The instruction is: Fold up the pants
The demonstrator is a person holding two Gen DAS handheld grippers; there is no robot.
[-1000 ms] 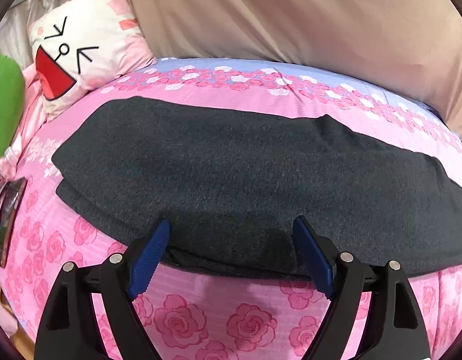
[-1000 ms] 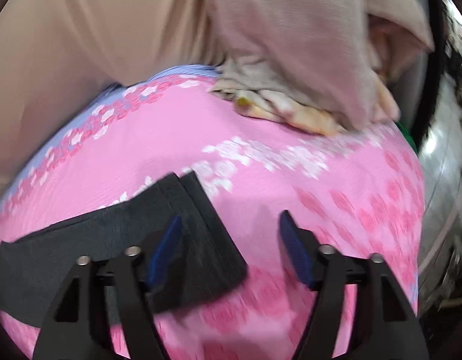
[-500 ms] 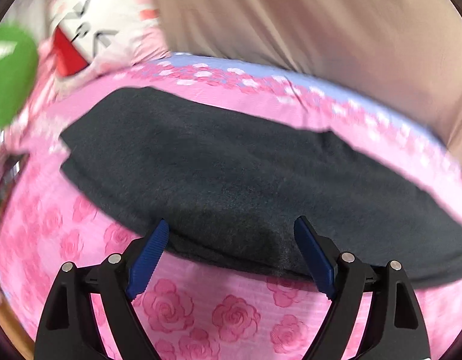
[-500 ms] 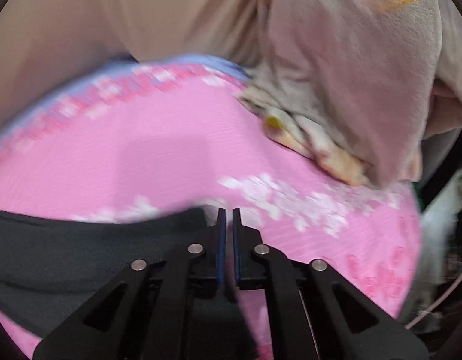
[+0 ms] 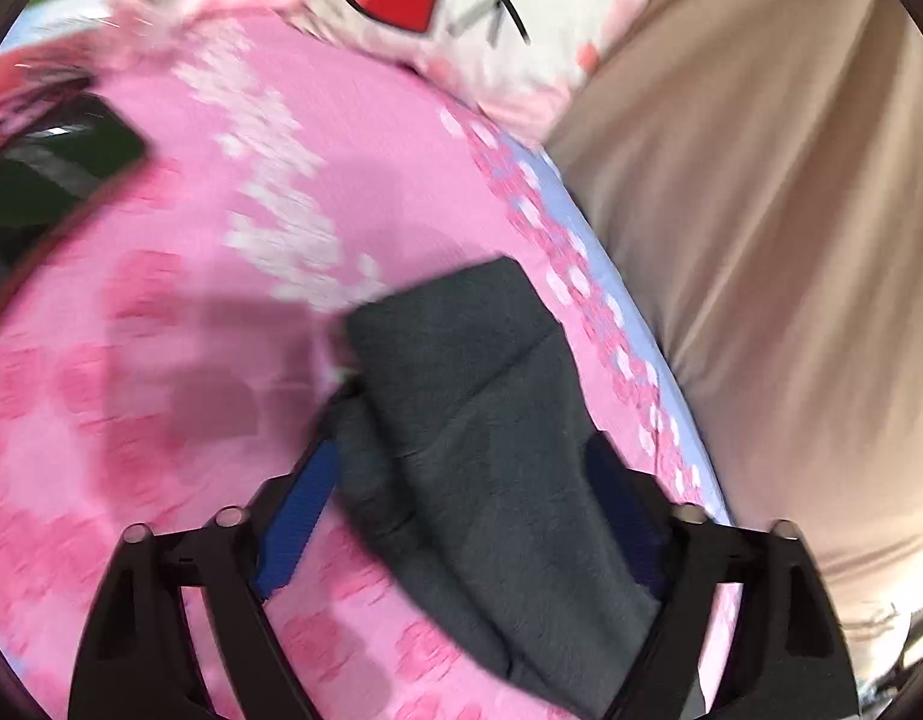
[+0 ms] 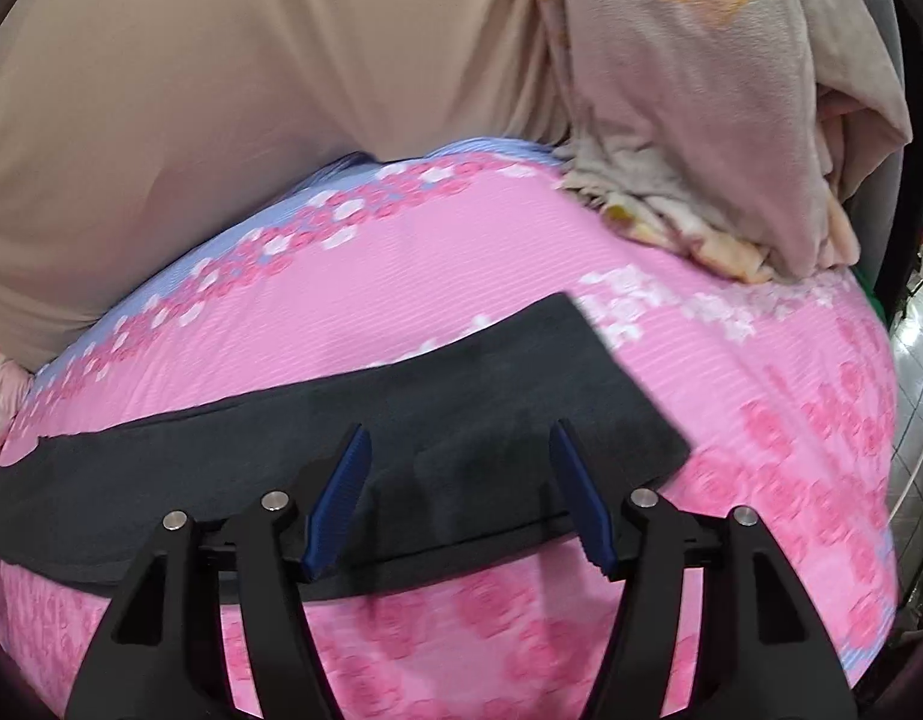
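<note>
The dark grey pants (image 6: pixel 221 462) lie as a long flat band across the pink rose bedsheet (image 6: pixel 431 276). My right gripper (image 6: pixel 461 480) hovers over their right end, and its jaws are opening with no cloth pinched between the blue pads. In the blurred left wrist view, the other end of the pants (image 5: pixel 473 408) bunches up between the jaws of my left gripper (image 5: pixel 461 450). Those jaws are closing but still stand wide. The cloth hides part of the right pad (image 5: pixel 617 510), and I cannot see the pads pressing on it.
A white cartoon-face pillow (image 5: pixel 491 12) and a dark phone (image 5: pixel 53 156) lie at the left end of the bed. Beige fabric (image 5: pixel 761 240) runs along the far side. A crumpled pale blanket (image 6: pixel 701 120) is heaped at the right end, with shiny floor (image 6: pixel 917 390) beyond.
The left gripper swung to the pants' left end and rolled, and cloth now sits between its jaws. The right gripper shut half a second ago, then opened again and drew back.
</note>
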